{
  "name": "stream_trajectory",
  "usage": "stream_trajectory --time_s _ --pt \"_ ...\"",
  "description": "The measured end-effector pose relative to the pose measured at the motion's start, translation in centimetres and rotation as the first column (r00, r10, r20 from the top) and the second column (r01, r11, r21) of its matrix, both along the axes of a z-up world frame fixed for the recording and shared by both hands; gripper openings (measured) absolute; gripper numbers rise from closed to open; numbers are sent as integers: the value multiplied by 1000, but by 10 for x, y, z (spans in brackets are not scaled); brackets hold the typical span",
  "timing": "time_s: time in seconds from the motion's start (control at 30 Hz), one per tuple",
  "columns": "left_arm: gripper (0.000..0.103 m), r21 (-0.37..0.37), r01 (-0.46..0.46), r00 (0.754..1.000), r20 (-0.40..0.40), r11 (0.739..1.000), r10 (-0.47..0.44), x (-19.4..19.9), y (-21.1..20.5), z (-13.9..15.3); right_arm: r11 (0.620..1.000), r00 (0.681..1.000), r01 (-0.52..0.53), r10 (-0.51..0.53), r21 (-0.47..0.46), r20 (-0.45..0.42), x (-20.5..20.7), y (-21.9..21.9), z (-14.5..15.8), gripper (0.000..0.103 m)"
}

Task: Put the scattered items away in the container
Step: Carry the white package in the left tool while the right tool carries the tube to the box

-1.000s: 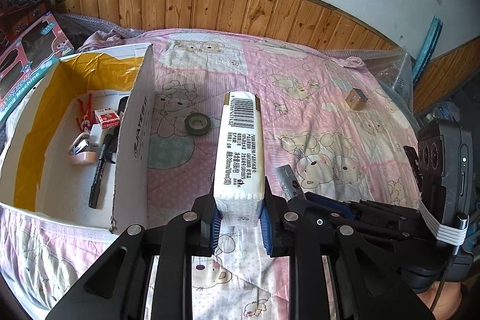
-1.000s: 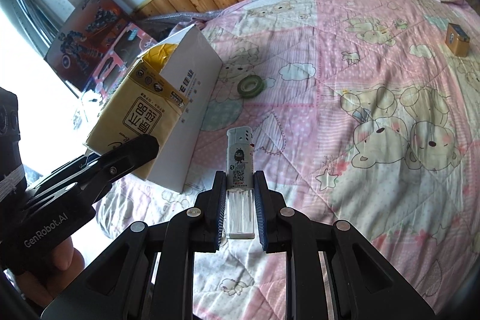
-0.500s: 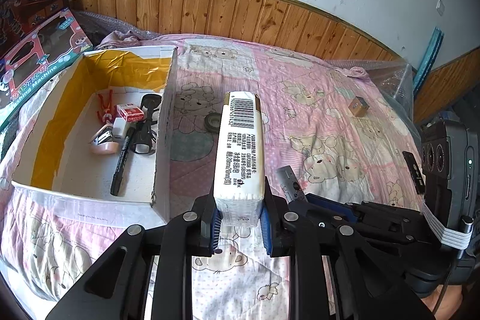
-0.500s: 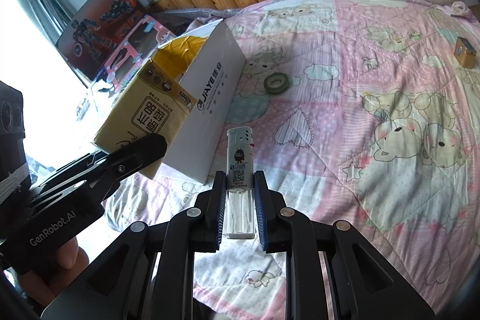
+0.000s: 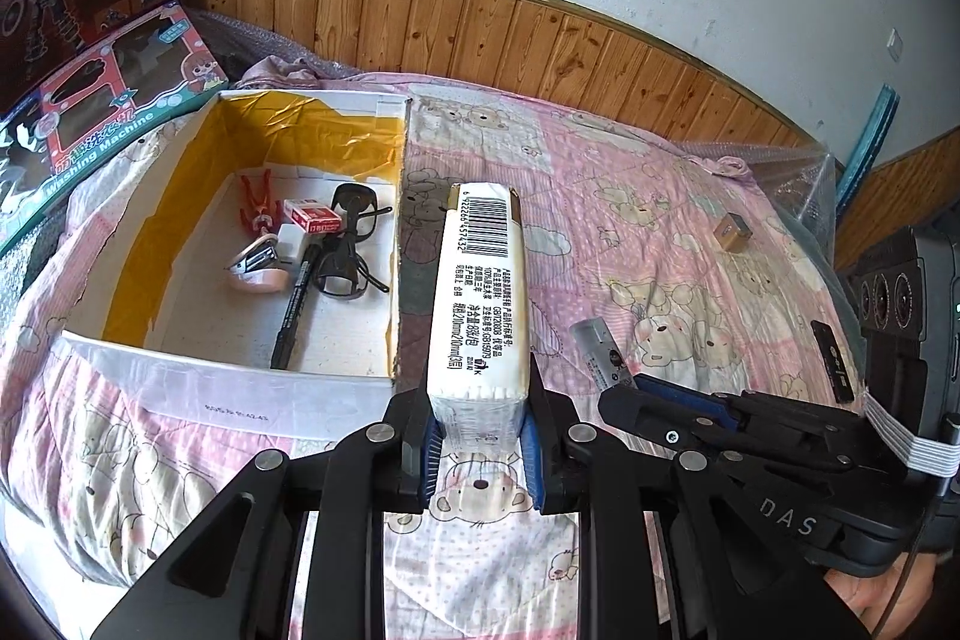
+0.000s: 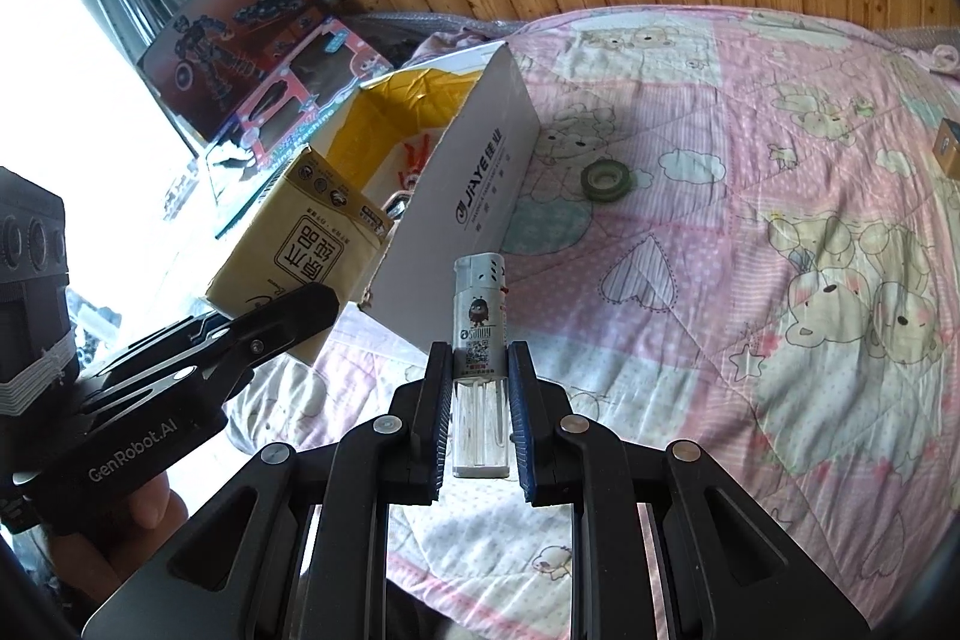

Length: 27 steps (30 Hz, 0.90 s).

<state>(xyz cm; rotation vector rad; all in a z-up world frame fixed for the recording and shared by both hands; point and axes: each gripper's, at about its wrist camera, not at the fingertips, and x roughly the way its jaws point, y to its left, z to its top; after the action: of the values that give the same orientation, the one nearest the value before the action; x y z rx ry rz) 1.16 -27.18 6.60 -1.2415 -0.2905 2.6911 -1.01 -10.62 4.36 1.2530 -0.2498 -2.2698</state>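
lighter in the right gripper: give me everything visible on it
The white plastic lighter with a cartoon sticker has a silver perforated metal hood, a small red tab beside it, a QR code under the cartoon and a clear lower tank. It points hood-forward, clamped at the tank by the right gripper, held above the pink bear-print quilt, short of the white cardboard box.

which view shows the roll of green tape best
The right wrist view: the green tape roll lies in the open on the pink bedspread, beside the white box. In the left wrist view it does not show; the held tissue pack probably covers it.
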Motion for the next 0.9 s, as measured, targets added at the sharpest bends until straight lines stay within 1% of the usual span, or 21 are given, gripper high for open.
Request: stream_trajectory --time_s 0.47,0.9 --pt "23 25 -73 997 -18 997 74 4 -41 7 998 998 -62 63 17 -32 -7 -32 17 19" --pt "23 20 -141 990 -26 990 142 -6 -76 10 992 991 -126 126 20 -54 -25 -69 28 19"
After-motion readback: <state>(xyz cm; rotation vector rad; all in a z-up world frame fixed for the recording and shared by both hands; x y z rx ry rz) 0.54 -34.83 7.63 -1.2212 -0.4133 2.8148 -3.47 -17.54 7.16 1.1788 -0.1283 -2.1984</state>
